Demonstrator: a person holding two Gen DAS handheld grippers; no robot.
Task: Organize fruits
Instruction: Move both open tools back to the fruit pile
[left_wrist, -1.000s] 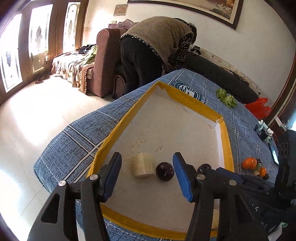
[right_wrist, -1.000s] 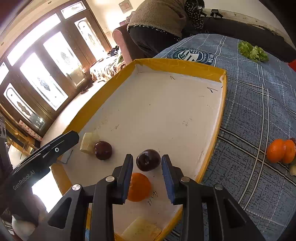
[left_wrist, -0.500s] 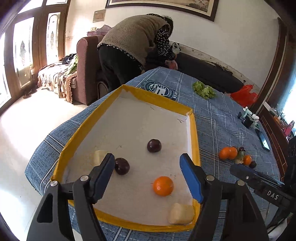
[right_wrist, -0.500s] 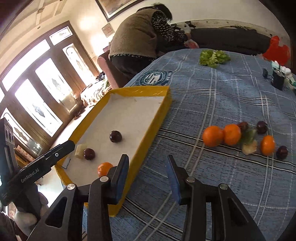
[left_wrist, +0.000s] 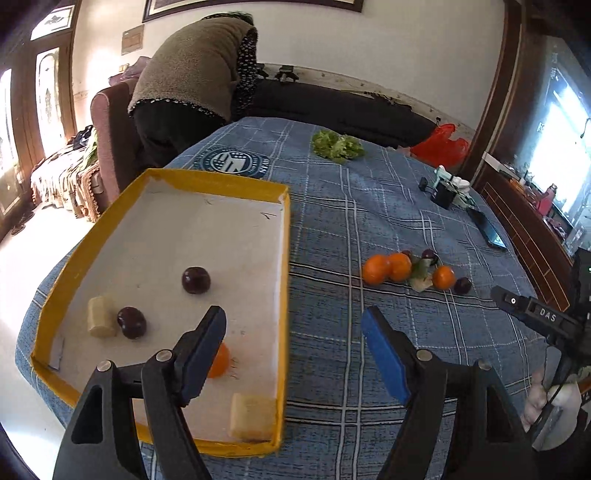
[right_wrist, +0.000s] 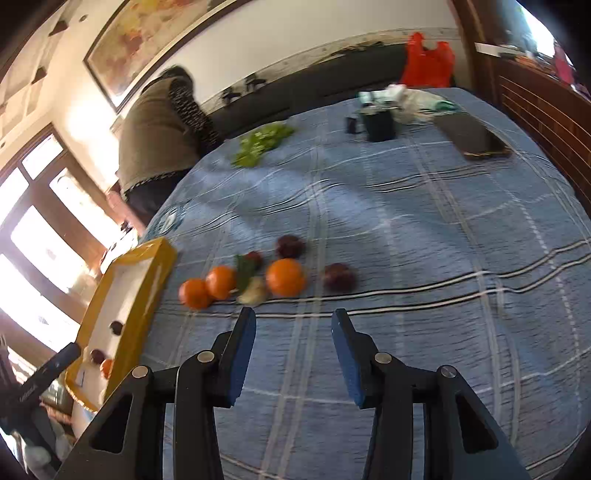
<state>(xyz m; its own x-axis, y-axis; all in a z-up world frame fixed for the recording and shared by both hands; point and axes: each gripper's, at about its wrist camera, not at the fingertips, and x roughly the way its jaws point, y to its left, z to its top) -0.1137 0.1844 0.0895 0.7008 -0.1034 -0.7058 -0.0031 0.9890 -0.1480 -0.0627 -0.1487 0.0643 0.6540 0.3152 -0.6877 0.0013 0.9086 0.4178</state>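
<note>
Fruits are split into two groups right now. One bunch sits loose on the blue plaid cloth over the bench: two oranges touching each other, a third orange just right of them, a pale chunk with a green leaf between, and three dark plums around them, the nearest one just right of the third orange. The rest is in the yellow-edged tray: two plums, one of them touching a pale yellowish block, another pale block in the near corner, plus an orange half hidden behind a finger.

Left gripper is spread wide with nothing in it, hanging over the tray's right edge and the cloth. Right gripper is released too, empty, hovering over the cloth just short of the loose pile.

Further back on the cloth there's some green lettuce, a phone and a small black box. Someone in a brown fleece is bent over by the sofa.
</note>
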